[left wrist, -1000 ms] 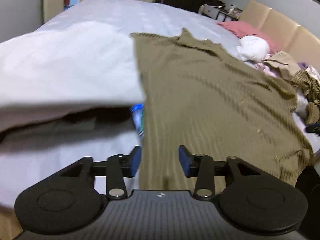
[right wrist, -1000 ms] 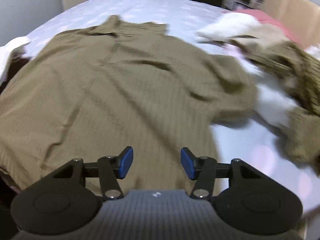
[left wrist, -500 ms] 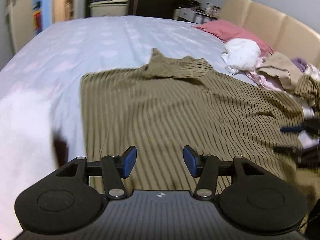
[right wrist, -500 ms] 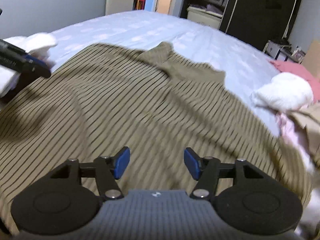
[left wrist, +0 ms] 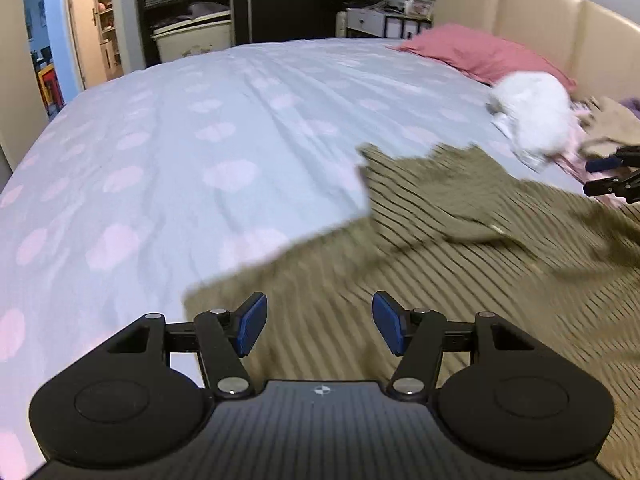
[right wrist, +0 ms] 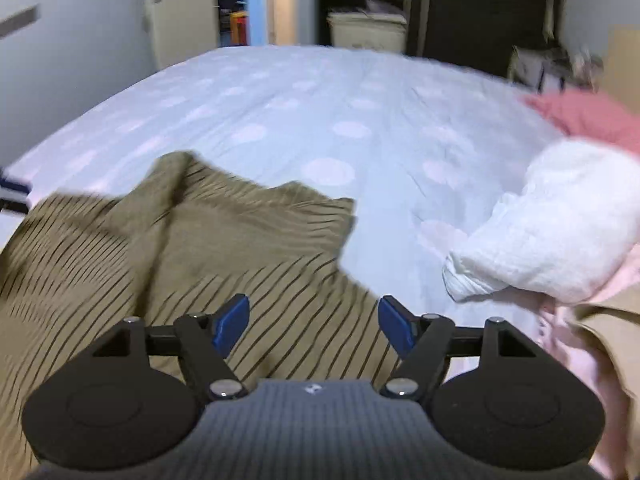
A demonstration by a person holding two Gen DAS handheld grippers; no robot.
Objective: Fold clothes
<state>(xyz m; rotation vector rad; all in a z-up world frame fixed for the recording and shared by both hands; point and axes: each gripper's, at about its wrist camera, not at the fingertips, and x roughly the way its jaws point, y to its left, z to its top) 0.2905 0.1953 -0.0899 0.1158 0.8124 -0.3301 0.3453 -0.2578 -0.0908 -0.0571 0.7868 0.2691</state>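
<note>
— Pale blue bedding (left wrist: 240, 128) with pink spots fills most of the left wrist view, running back to a dark wardrobe and a beige headboard (left wrist: 540, 32). What's on it?

— An olive striped shirt (left wrist: 460, 272), spread over the near right part of the bed. The left gripper (left wrist: 319, 328) hovers with its blue pads wide apart and nothing between them; the shirt's near left corner lies directly ahead and under it, blurred.

— Anything this view has that the other lacks?

— The right gripper (left wrist: 612, 178), poking in at the far right edge over the shirt's other side. Its fingers look spread. Also a pink pillow (left wrist: 472, 52) by the headboard.

— And the right wrist view?

— Same bed, but it shows an open doorway (right wrist: 244, 4) behind. The right gripper (right wrist: 314, 326) stands wide and empty. The shirt (right wrist: 160, 248) sits ahead and to its left, collar rumpled up, striped cloth reaching between the fingers. A white bundle (right wrist: 560, 232) lies just right of it, touching pink and tan clothes (right wrist: 600, 340) at the edge.
</note>
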